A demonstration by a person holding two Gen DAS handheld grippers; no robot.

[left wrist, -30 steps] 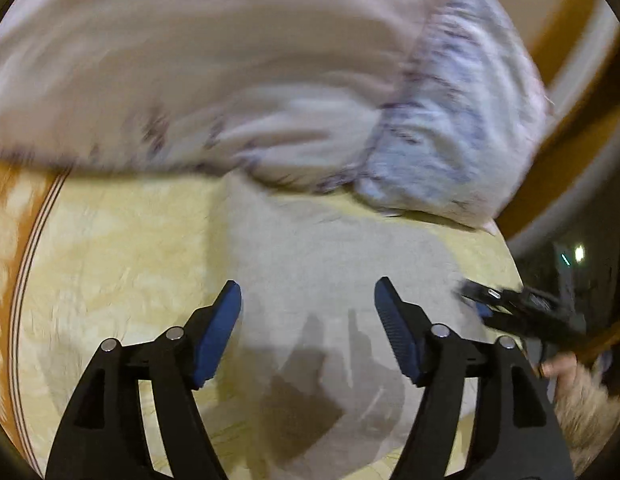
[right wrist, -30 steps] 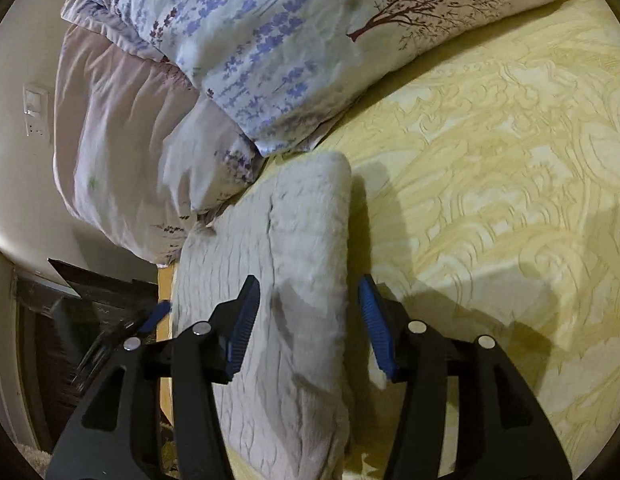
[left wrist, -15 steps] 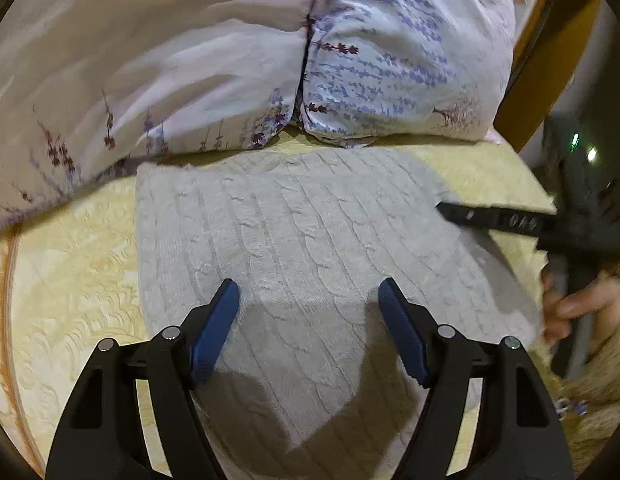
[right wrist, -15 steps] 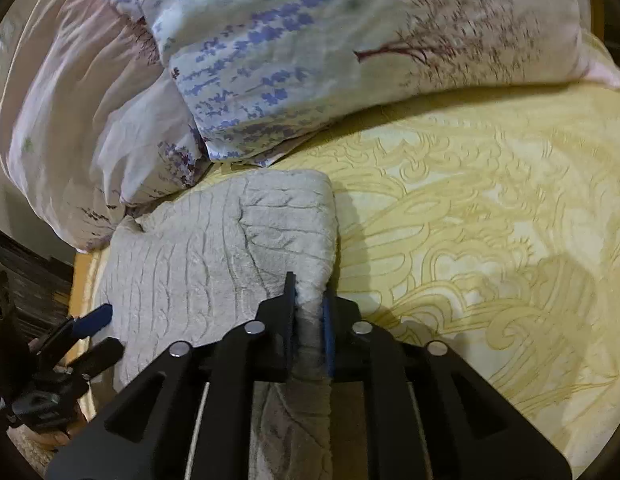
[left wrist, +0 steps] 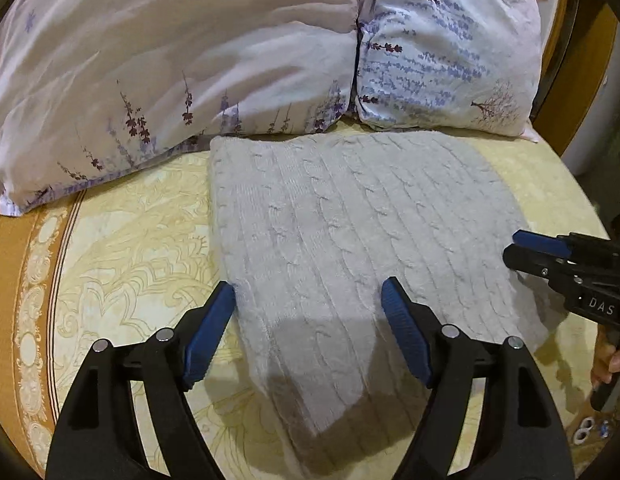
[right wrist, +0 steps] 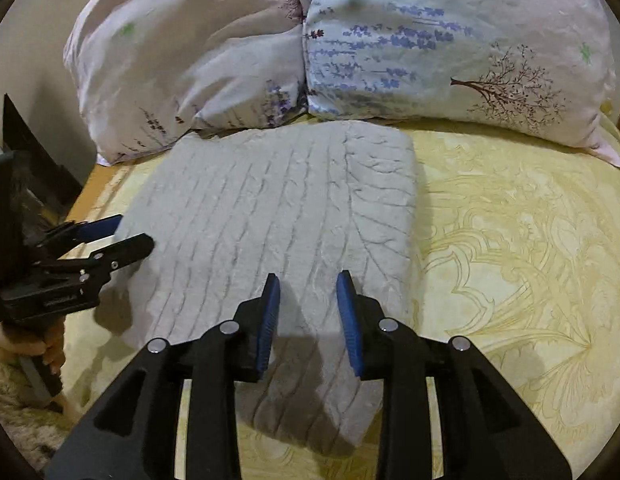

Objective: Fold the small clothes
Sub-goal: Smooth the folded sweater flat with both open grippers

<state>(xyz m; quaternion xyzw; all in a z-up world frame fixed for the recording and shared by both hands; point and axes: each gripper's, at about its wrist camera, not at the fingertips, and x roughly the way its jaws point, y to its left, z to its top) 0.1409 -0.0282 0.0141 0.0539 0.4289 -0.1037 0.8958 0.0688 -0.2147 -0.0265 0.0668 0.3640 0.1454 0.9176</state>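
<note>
You held the left gripper (left wrist: 308,304) wide apart over the folded grey sweater (left wrist: 349,232), w/ right gripper (right wrist: 308,300) opening, empty, probably to smooth it.

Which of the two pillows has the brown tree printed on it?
The white pillow with blue lavender sprigs, right of the plain pinkish pillow, shows the tree.

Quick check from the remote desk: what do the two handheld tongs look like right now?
Both the left tongs and right tongs are matte black plastic with triangular cutouts, silver rivets and ribbed blue pads. The right one's body carries white "DAS" lettering. No cables show.
</note>
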